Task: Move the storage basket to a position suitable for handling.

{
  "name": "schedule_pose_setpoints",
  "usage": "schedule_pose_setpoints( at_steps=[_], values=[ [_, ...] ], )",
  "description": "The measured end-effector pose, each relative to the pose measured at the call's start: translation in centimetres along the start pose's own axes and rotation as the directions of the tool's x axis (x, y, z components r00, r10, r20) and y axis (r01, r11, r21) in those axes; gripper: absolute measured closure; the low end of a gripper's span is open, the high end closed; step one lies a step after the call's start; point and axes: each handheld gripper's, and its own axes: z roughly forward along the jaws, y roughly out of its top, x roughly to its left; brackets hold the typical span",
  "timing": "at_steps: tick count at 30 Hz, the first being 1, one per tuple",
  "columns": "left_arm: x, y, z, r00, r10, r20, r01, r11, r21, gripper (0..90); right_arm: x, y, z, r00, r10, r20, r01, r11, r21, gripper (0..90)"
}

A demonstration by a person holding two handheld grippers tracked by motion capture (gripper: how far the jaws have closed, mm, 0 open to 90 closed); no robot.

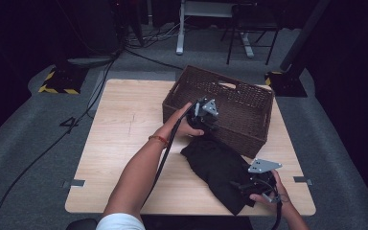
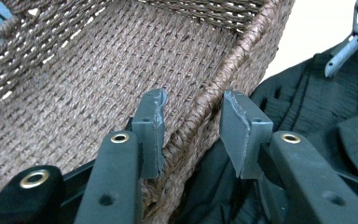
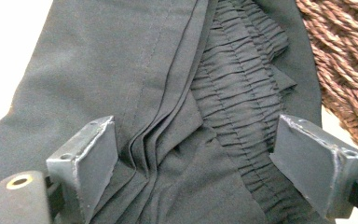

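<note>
Nearest the person, the right gripper hovered with its jaws spread wide and empty over the near end of the folded black garment, which lay on the wooden table just in front of the wicker basket. Soft, light and limp, it would likely sag and unfold unless taken through its stacked folds beside the gathered elastic waistband. Its long axis ran diagonally from that near-right end toward the basket, where the left gripper straddled the woven rim, jaws parted, clasping nothing.
</note>
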Motion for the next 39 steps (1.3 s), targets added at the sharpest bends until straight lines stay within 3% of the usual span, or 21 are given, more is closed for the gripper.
schedule_pose_setpoints(
  at_steps=[3,14,18,22,24,27,28,32,34,37,38,39],
  values=[
    [-0.6,-0.4,-0.5,0.9997,-0.002,-0.025,0.002,1.0,0.003,62.2,-0.1,0.0,0.0,1.0,-0.003,0.002,0.003,1.0,0.002,14.7],
    [-2.0,-3.0,-3.5,0.9941,-0.076,-0.078,0.078,0.9968,0.02,63.1,-0.7,0.2,0.0,0.9996,-0.028,-0.007,0.028,0.999,0.017,14.6],
    [-2.8,-4.1,-4.7,0.9926,-0.096,-0.075,0.097,0.9952,0.013,64.3,-0.8,0.2,-0.3,0.9989,-0.044,-0.017,0.044,0.999,0.015,15.1],
    [-3.3,-5.0,-5.8,0.9925,-0.112,-0.049,0.112,0.9937,-0.005,67.8,-0.9,0.1,-0.8,0.9992,-0.03,-0.028,0.03,1.0,-0.005,16.6],
    [-3.6,-5.4,-6.4,0.9897,-0.129,-0.062,0.128,0.9917,-0.014,68.4,-0.9,0.1,-1.0,0.9993,-0.028,-0.024,0.028,1.0,-0.006,16.6],
    [-4.2,-5.7,-7.5,0.9878,-0.136,-0.075,0.135,0.9905,-0.026,57.6,-0.9,0.1,-1.7,0.9997,-0.02,-0.016,0.019,0.999,-0.029,18.2],
    [-4.4,-5.8,-8.0,0.9866,-0.14,-0.084,0.137,0.9898,-0.039,57.6,-0.9,0.1,-1.7,0.9997,-0.02,-0.016,0.019,0.999,-0.029,18.2],
    [-6.0,-6.5,-9.8,0.9767,-0.179,-0.118,0.168,0.9808,-0.1,43.7,-1.0,0.1,-2.5,1.0,0.005,0.005,-0.005,0.999,-0.035,19.1],
    [-7.2,-6.8,-10.5,0.9729,-0.173,-0.154,0.152,0.9786,-0.138,39.2,-1.0,-0.1,-2.9,0.9996,0.019,0.022,-0.018,0.999,-0.033,19.8],
    [-8.8,-7.2,-11.0,0.9722,-0.189,-0.138,0.163,0.9693,-0.184,34.2,-1.1,-0.7,-3.5,0.9972,0.049,0.056,-0.048,0.999,-0.023,20.1],
    [-9.8,-7.7,-10.6,0.9706,-0.209,-0.12,0.184,0.9641,-0.192,31.9,-1.2,-1.1,-3.8,0.9952,0.071,0.068,-0.07,0.997,-0.019,20.1],
    [-9.8,-7.7,-10.6,0.9706,-0.209,-0.12,0.184,0.9641,-0.192,30.9,-1.2,-1.1,-3.8,0.9952,0.071,0.068,-0.07,0.997,-0.019,20.1]
  ],
)
